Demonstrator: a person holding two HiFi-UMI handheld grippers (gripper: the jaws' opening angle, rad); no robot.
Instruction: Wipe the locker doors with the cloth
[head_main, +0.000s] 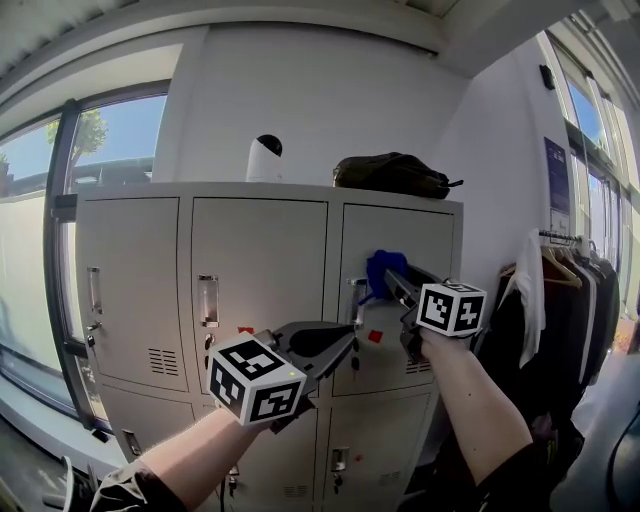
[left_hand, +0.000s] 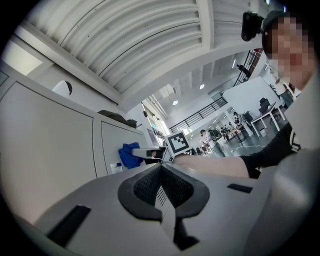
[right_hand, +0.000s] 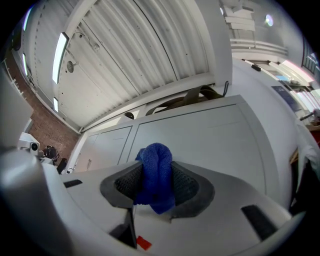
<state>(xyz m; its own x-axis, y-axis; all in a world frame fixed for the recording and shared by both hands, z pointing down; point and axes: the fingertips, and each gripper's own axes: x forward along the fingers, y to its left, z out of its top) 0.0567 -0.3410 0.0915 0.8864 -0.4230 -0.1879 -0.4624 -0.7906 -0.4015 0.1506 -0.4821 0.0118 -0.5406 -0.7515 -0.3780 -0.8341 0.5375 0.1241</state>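
A blue cloth (head_main: 379, 271) is bunched against the upper right locker door (head_main: 400, 290), beside its handle. My right gripper (head_main: 392, 283) is shut on this cloth (right_hand: 156, 176), which fills the space between its pads. In the left gripper view the cloth (left_hand: 128, 154) shows small and far off on the same door. My left gripper (head_main: 345, 349) hangs lower and to the left, in front of the middle locker door (head_main: 258, 290), jaws shut with nothing between them (left_hand: 161, 184).
The grey lockers (head_main: 130, 290) stand in two rows with handles and keys. A white camera (head_main: 265, 158) and a dark bag (head_main: 392, 174) rest on top. Dark clothes hang on a rack (head_main: 565, 300) at the right. A window (head_main: 30, 250) is at the left.
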